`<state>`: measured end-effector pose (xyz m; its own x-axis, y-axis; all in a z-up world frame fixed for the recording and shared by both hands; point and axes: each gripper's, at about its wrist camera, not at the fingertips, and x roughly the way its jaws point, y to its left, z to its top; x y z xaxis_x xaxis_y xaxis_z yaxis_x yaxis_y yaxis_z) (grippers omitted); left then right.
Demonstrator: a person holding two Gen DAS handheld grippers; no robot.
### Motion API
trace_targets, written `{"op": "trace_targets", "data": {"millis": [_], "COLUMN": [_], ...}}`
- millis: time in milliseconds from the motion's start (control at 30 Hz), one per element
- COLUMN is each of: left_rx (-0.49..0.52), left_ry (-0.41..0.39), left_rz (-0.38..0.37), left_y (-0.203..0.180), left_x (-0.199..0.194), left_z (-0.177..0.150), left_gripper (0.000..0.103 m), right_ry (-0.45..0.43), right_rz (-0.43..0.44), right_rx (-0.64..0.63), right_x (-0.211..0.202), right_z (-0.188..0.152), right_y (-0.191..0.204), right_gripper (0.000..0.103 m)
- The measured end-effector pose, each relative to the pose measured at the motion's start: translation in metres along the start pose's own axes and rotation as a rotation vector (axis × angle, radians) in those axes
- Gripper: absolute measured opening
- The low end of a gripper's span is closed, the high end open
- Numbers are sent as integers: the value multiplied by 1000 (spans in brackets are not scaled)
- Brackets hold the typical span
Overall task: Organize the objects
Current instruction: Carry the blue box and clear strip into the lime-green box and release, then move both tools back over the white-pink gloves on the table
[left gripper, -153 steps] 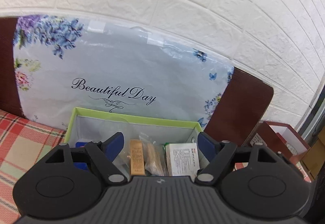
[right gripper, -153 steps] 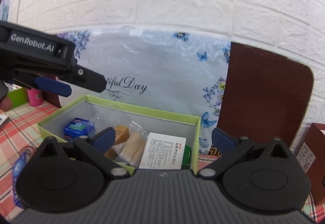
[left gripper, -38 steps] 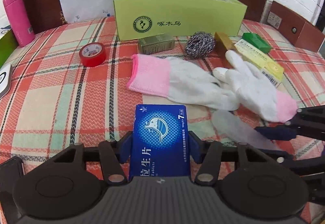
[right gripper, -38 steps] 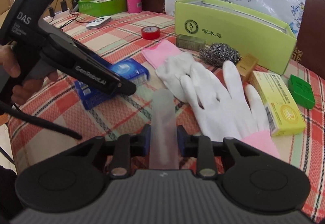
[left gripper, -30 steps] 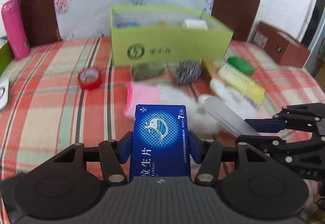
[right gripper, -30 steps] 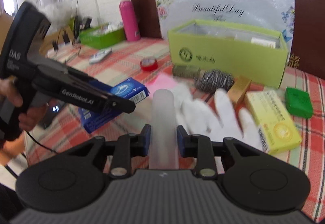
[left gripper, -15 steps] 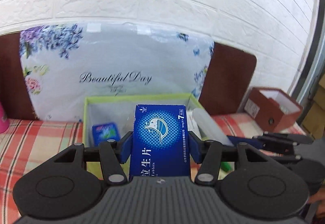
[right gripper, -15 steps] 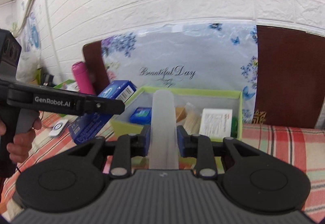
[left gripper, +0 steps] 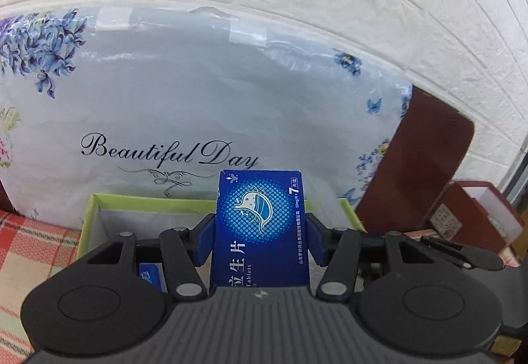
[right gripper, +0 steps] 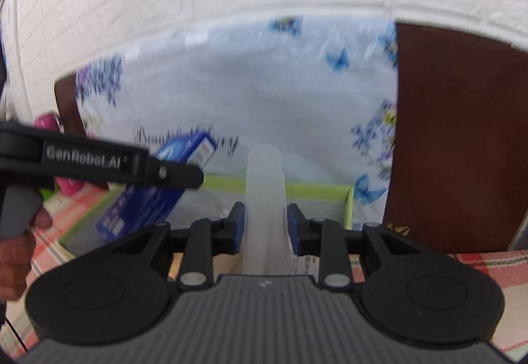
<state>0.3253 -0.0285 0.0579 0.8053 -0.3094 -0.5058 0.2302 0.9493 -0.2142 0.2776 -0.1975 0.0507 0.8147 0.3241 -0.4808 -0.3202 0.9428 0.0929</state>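
Observation:
My left gripper (left gripper: 260, 238) is shut on a blue tablet box (left gripper: 260, 225) and holds it upright over the open green box (left gripper: 86, 219). The same blue tablet box (right gripper: 158, 192) shows in the right wrist view, held by the left gripper (right gripper: 148, 199) above the green box's left end. My right gripper (right gripper: 265, 225) is shut on a translucent white tube (right gripper: 265, 199), held over the green box (right gripper: 316, 191) near its right half. A small blue packet (left gripper: 150, 276) lies inside the green box.
A floral "Beautiful Day" board (left gripper: 198, 106) and a brown chair back (left gripper: 425, 166) stand behind the green box against the white brick wall. A brown carton (left gripper: 475, 219) sits at the right. A pink bottle (right gripper: 49, 123) stands at the left on the plaid tablecloth (left gripper: 29, 252).
Both grippers have moved forward and closer over the green box with their loads. The box's inside now sits largely hidden under the grippers.

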Motion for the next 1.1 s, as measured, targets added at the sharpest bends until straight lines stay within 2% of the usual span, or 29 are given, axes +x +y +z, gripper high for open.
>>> {"op": "trace_targets", "data": {"millis": [33,67,100,167,233,300,433,600,767,1000,1100], "left_rx": [18,27,29,32,12,-30,-53,-30,-26,-16,-16], "left_ry": [-10,-15,-28,-39,-9,20,12,24,41,78,101], "left_rz": [16,38,54,54,66,69,71,113,134,146,146], "left_y": [1,2,4,10,17,23,21,1,-14,-28,-31], "left_x": [2,2,1,2,5,5,-17,-55,-93,-125,-133], "left_z": [-5,-9,-14,-20,-21,-21,-21,-26,-46,-84,-101], "left_gripper": [73,86,88,88,88,88,88,88,88,88,88], "right_ry": [-3,-7,-17,-48,-67,-61,-79,-104,-100,-56,-40], "right_rz": [-8,-25,-40,-63,-80,-90,-91,-81,-66,-19,-26], "right_rx": [-14,-37,-56,-87,-113,-144,-139,-111,-97,-55,-56], "right_x": [3,3,2,-1,-4,-9,-26,-62,-101,-148,-161], "right_z": [-5,-11,-16,-25,-30,-32,-32,-30,-41,-75,-92], "right_y": [0,2,3,4,6,9,12,20,31,47,54], "right_gripper": [34,47,53,75,87,91,102,103,103,103,103]}}
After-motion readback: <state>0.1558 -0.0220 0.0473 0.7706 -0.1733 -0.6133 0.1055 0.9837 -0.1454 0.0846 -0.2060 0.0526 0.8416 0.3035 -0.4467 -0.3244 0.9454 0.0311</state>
